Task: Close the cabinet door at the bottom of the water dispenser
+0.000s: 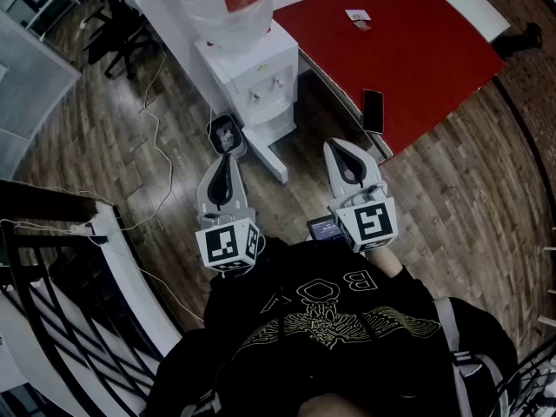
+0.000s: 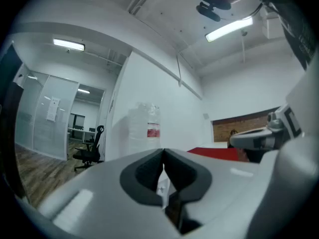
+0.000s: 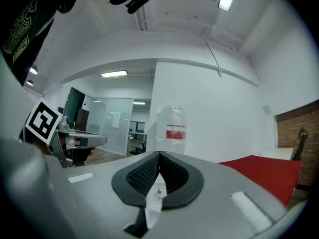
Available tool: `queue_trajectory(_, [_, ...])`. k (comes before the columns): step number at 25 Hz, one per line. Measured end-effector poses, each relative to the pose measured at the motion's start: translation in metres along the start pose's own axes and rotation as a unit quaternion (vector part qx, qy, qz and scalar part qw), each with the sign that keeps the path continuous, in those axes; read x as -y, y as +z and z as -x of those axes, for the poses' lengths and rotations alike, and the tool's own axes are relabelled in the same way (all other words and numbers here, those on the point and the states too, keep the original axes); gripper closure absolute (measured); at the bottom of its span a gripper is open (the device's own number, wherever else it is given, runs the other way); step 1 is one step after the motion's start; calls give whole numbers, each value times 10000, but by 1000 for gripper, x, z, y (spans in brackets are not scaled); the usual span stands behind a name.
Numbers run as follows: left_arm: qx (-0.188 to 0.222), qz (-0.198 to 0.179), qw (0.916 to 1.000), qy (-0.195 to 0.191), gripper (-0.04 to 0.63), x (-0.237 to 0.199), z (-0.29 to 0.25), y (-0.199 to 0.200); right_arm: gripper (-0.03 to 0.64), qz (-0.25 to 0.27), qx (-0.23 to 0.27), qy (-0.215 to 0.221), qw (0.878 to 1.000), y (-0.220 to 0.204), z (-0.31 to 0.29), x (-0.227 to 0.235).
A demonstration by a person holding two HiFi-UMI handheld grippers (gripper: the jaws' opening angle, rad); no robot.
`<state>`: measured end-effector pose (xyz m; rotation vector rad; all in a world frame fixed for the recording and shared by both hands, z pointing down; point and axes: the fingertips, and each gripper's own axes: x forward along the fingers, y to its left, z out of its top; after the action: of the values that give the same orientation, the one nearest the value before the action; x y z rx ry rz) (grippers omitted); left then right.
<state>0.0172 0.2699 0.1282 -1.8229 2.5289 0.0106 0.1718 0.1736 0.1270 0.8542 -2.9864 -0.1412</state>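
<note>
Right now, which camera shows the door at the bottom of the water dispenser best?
The head view: from above, the cabinet door stands swung out from the water dispenser's base. The left gripper view and right gripper view look level; their own jaws hide the door, and only the bottle on top shows above them.

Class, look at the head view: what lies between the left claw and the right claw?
The open cabinet door, seen edge-on, juts between the left claw and right claw; the head view shows it.
</note>
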Motion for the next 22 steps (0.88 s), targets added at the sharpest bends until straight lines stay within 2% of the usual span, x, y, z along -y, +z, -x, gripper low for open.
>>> queue_trajectory(3, [-26,-30,10000,-13,588,-5,-8,-3,623,-192,29,197,9996,-2,-8,-2])
queue_trajectory(6, [-24,-35,10000,-22,588,-15,-19,-4,623,-268,29,209,9994,-4,-21,-2])
queue_trajectory(13, [1,30,9999,-126,588,-55,-55,2,624,-359,7,-16,9994,1,-66,-5])
queue_trajectory(19, [-44,29,9995,-327,588,-86,-89,-2,624,-129,-86,-237,9996,-3,-108,-11])
queue_trajectory(22, [-84,61,9995,-291,588,-99,-110,-4,624,-97,-199,-276,9994,-6,-127,-7])
